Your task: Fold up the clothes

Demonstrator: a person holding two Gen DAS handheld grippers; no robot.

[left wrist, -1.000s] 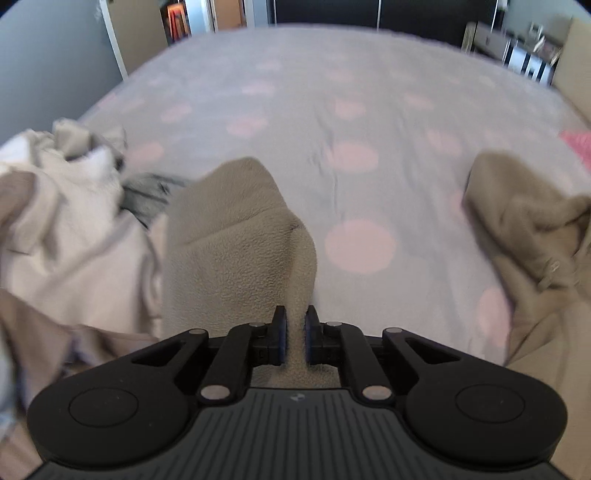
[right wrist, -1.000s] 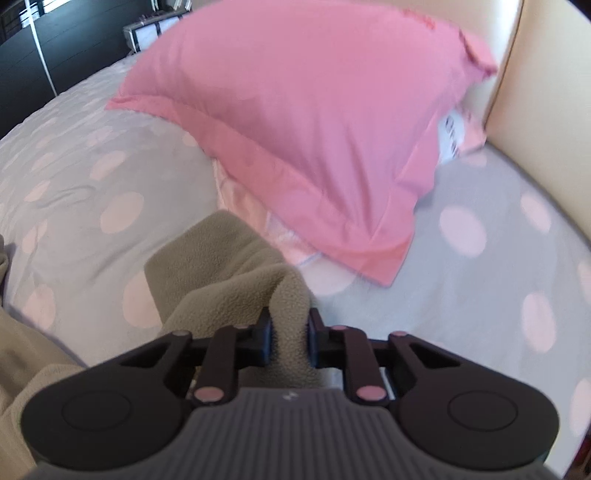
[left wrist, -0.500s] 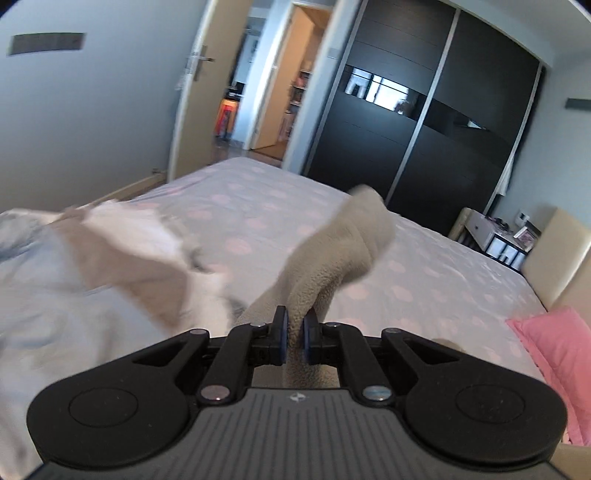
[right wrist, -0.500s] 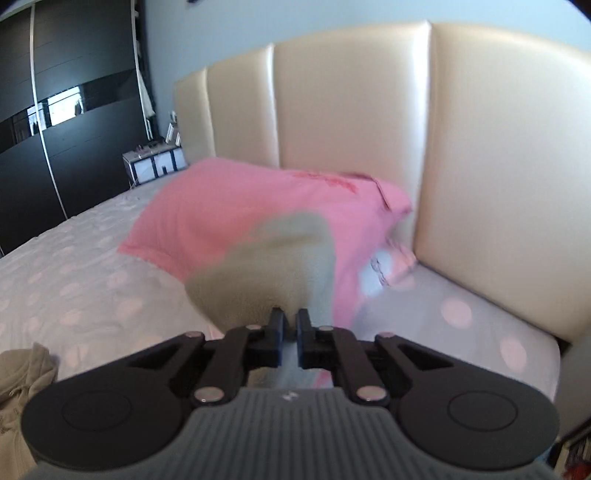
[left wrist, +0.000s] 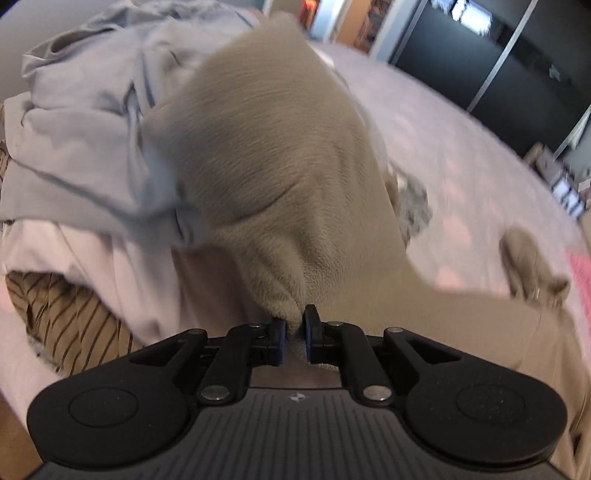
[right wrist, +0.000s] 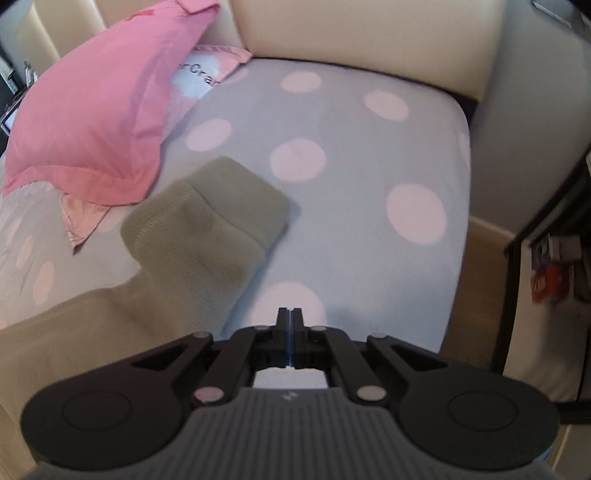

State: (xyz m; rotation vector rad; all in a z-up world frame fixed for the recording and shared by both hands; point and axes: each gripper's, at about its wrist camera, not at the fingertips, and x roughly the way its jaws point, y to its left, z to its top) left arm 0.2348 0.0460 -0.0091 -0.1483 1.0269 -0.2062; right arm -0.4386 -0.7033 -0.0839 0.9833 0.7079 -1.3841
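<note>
A tan fleece garment (left wrist: 280,177) fills the left wrist view. My left gripper (left wrist: 294,334) is shut on a fold of it and one end of it drapes over a pile of clothes (left wrist: 85,122) at the left. In the right wrist view the other end of the tan fleece garment (right wrist: 199,229) lies flat on the dotted bed sheet (right wrist: 332,166), its cuff beside the pink pillow (right wrist: 96,107). My right gripper (right wrist: 290,325) is shut with its pads together and empty, just right of the fleece.
The pile holds grey, pale pink and brown striped clothes (left wrist: 66,317). A cream padded headboard (right wrist: 369,33) stands behind the pillow. The bed's right edge drops to the floor beside a dark shelf (right wrist: 546,266). A black wardrobe (left wrist: 480,55) stands across the room.
Both grippers swung up and came back down over the bed. The right one has let go of the fleece, which now lies on the sheet. The left one still holds its end near the pile.
</note>
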